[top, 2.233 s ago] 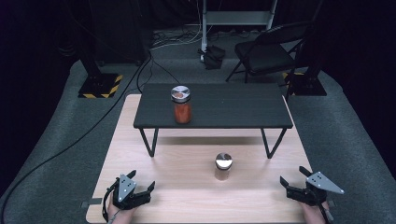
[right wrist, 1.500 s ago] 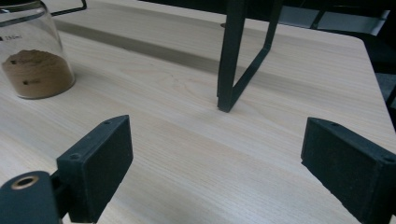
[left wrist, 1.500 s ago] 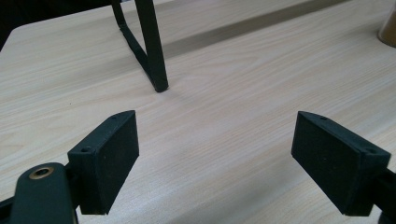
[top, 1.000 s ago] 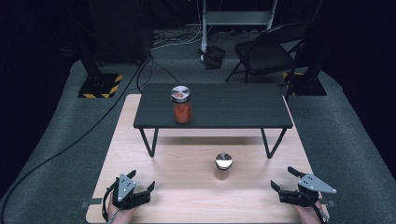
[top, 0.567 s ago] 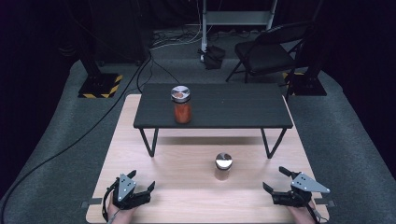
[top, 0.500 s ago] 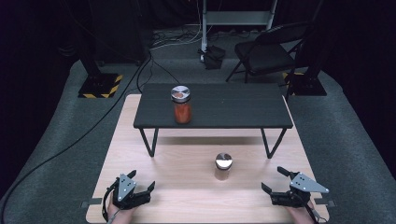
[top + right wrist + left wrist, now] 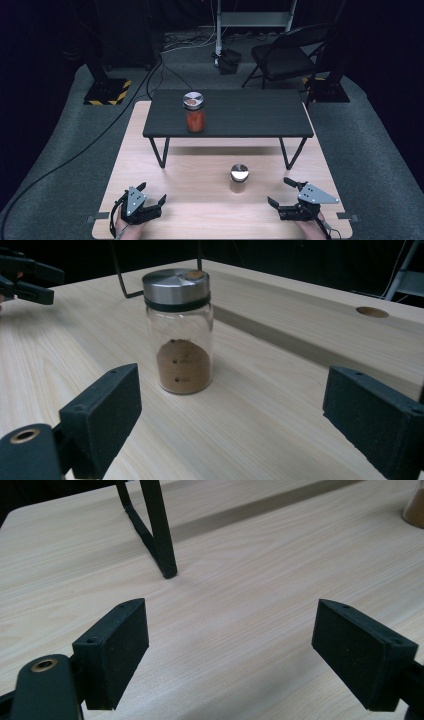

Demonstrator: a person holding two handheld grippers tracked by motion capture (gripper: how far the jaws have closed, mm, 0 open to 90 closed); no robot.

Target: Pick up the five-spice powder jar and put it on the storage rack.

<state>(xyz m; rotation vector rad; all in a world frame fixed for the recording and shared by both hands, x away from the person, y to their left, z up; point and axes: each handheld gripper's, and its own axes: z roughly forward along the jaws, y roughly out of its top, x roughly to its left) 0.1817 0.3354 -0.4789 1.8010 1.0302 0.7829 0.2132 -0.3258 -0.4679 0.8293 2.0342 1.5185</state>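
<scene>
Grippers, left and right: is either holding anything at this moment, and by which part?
Nothing is held. The left gripper and right gripper are both open over bare wood; the brown-powder jar stands untouched ahead of the right one.

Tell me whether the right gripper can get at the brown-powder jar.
Probably yes: the right gripper is open, the brown-powder jar stands upright ahead of its jaws, and bare wooden table lies between.

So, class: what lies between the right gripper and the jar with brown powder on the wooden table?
Nothing: between the right gripper and the jar there is bare wooden table, as the right gripper view and high view show.
</scene>
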